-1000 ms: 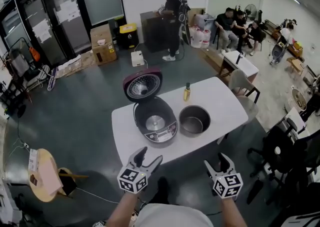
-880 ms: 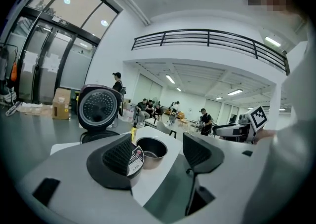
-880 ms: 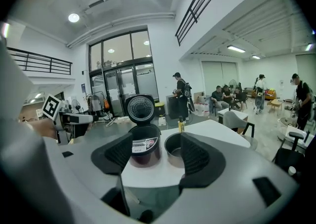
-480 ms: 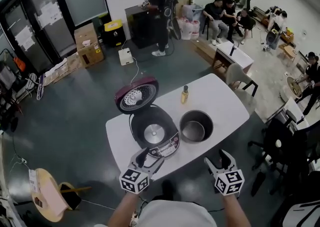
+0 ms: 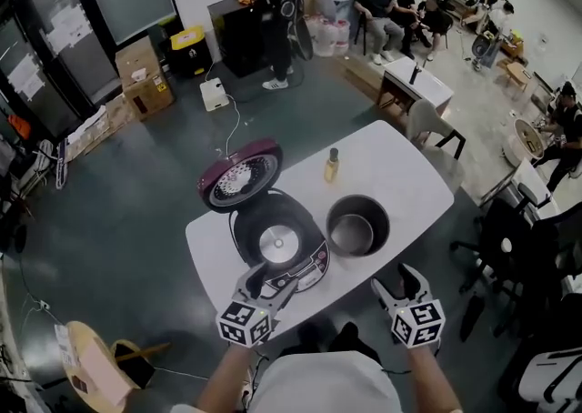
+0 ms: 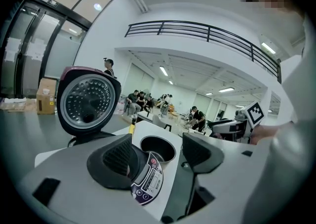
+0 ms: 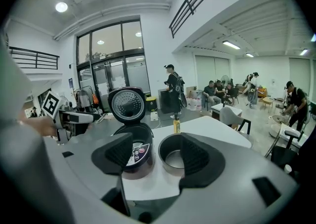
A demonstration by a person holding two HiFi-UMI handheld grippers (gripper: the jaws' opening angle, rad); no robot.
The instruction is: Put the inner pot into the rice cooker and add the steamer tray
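On the white table (image 5: 400, 175), the rice cooker (image 5: 247, 236) is sitting with its lid (image 5: 239, 175) standing open. The inner pot (image 5: 356, 225) is standing upright just beside it, outside the cooker (touching or not, hard to tell). The left gripper (image 5: 273, 278) is hovering at the cooker's front, jaws apart, nothing between them. The right gripper (image 5: 397, 282) is hanging by the table's near edge, jaws also apart and empty. In the left gripper view, one finger (image 6: 116, 161) is covering part of the control panel (image 6: 146, 183), its print too small to read, and the pot is showing only as a dark rim. Only the head view is showing the cooker's round heating plate (image 5: 277, 244). In the right gripper view, a finger (image 7: 195, 156) is hiding part of the pot. A small bottle (image 5: 332, 166) is standing behind the pot.
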